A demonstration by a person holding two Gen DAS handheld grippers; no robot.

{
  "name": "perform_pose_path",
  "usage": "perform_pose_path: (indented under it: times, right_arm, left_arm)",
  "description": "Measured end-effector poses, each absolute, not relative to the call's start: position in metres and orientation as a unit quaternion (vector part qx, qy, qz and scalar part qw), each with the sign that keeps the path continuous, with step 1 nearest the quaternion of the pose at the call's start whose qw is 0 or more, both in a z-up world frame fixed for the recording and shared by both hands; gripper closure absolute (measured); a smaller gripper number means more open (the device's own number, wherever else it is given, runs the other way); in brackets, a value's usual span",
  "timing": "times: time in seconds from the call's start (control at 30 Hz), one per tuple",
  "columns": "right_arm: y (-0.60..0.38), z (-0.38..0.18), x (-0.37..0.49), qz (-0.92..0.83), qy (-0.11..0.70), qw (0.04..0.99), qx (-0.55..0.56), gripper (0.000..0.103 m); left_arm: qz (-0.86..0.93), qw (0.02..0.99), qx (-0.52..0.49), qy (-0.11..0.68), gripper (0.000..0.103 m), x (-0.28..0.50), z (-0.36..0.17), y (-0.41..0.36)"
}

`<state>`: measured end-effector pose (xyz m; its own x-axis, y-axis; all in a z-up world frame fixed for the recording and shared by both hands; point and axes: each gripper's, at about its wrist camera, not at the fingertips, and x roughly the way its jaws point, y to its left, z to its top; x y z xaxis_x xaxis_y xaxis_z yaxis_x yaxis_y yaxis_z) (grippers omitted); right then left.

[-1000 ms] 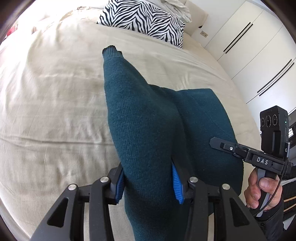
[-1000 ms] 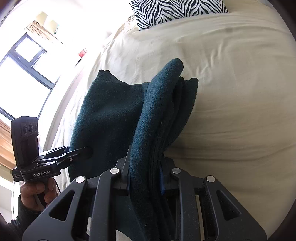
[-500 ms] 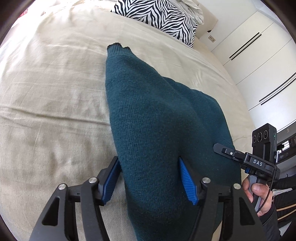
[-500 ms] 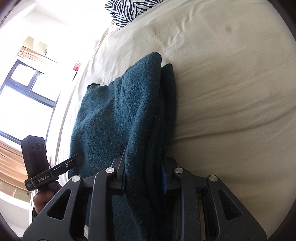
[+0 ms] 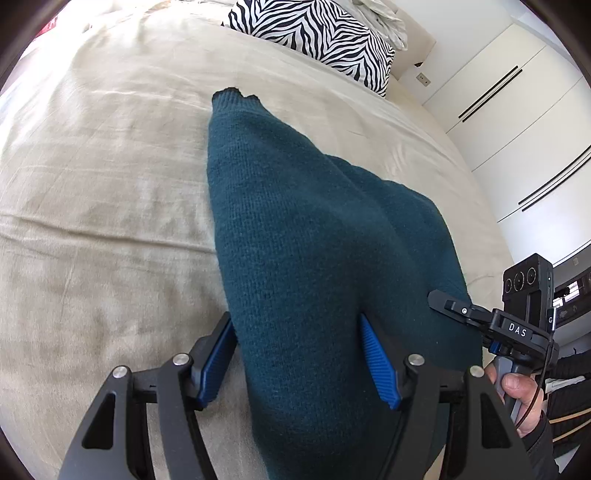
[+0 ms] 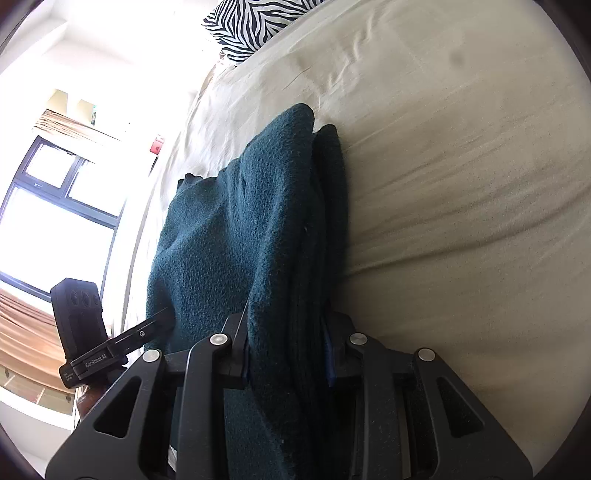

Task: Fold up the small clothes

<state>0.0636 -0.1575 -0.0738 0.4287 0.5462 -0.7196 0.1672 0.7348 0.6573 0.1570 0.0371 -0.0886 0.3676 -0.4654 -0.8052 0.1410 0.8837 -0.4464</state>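
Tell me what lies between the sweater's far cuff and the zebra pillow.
Only bare beige bedsheet separates the teal sweater cuff from the zebra pillow, shown in the left wrist view.

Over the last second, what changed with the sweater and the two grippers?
The left gripper opened, releasing the teal sweater, which sank from a raised fold to lie flatter on the bed. The right gripper stays clamped on the sweater's folded edge.

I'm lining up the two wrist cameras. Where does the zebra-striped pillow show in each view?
Left wrist: the zebra-striped pillow sits top centre-right, beyond the dark teal knitted sweater.
Right wrist: the pillow is at the top edge, centre-left, partly cut off.
Shared landmark: the sweater, lying on the beige bedspread.
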Motion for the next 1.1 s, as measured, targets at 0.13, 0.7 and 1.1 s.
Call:
perform_pose_path:
  times: [0.13, 0.7, 1.1]
  right_arm:
    - [-0.161, -0.076, 0.063, 0.118, 0.52, 0.763, 0.366, 0.078]
    - [-0.169, -0.084, 0.058, 0.113, 0.513, 0.74, 0.42, 0.076]
    - [-0.173, 0.021, 0.003, -0.034, 0.412, 0.879, 0.238, 0.047]
  left_arm:
    - [-0.184, 0.817, -0.15, 0.525, 0.034, 0.155, -0.087, 0.035]
    - [-0.183, 0.827, -0.111, 0.521, 0.031, 0.153, -0.085, 0.026]
    - [-0.081, 0.928, -0.043, 0.36, 0.003, 0.079, -0.014, 0.029]
